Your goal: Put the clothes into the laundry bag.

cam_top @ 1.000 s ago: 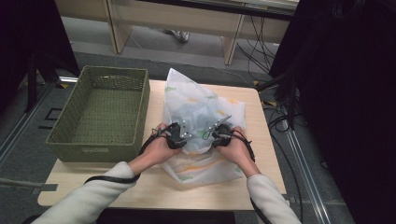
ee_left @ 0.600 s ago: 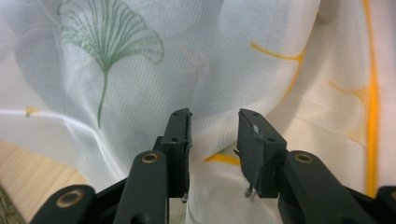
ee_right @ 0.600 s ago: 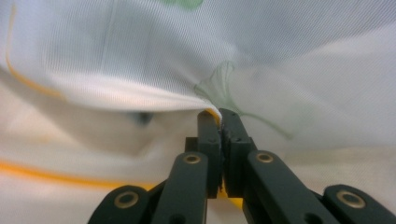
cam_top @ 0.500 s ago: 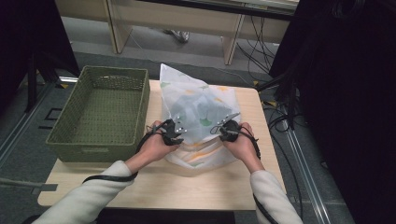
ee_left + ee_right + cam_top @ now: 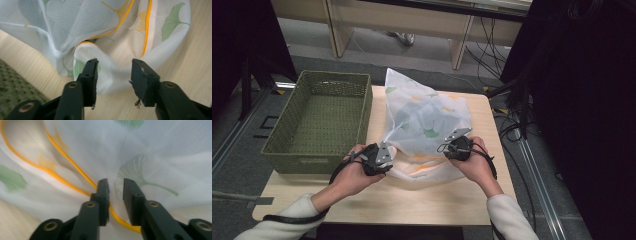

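A sheer white cloth (image 5: 427,115) printed with green and orange ginkgo leaves and trimmed in orange lies puffed up on the wooden table (image 5: 422,200). My left gripper (image 5: 388,155) is at the cloth's near left edge. In the left gripper view its jaws (image 5: 113,70) have just been opening, and a loose fold of cloth (image 5: 120,25) lies between and beyond them, unpinched. My right gripper (image 5: 448,147) is at the near right edge. Its jaws (image 5: 115,186) have also just been opening, with a narrow gap over the cloth (image 5: 150,145) and orange trim (image 5: 62,180).
A green woven basket (image 5: 297,162) stands empty on the table's left part, close to my left hand. Bare wood runs along the near edge. Desk legs and cables lie on the floor beyond the table and to its right.
Both grippers had the cloth bunched and lifted between them. Now their jaws have parted, the left hand has drawn left and nearer, and the cloth has spread wider.
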